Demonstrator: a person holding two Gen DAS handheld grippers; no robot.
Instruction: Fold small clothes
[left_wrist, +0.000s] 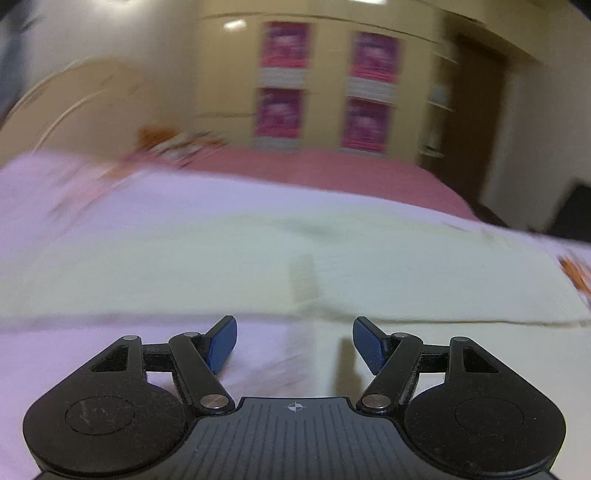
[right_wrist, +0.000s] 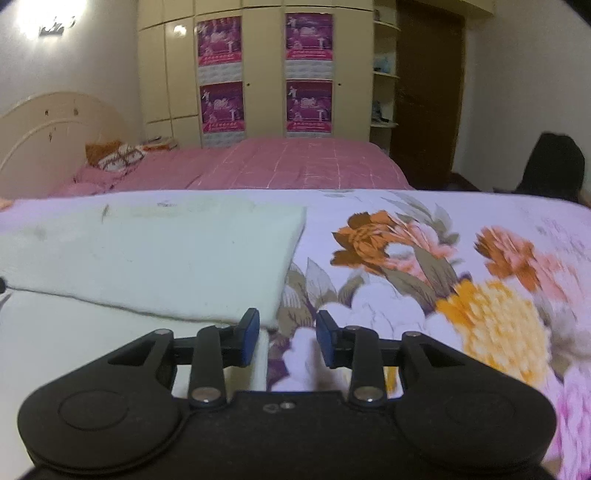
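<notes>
Left gripper (left_wrist: 294, 341) spread, empty; right gripper (right_wrist: 287, 338) spread, empty; one pale garment (right_wrist: 155, 254) on one floral sheet (right_wrist: 424, 266).

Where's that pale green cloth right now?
The cloth lies flat on the floral sheet, left of the orange flowers in the right wrist view, just ahead of both open tongs.
</notes>
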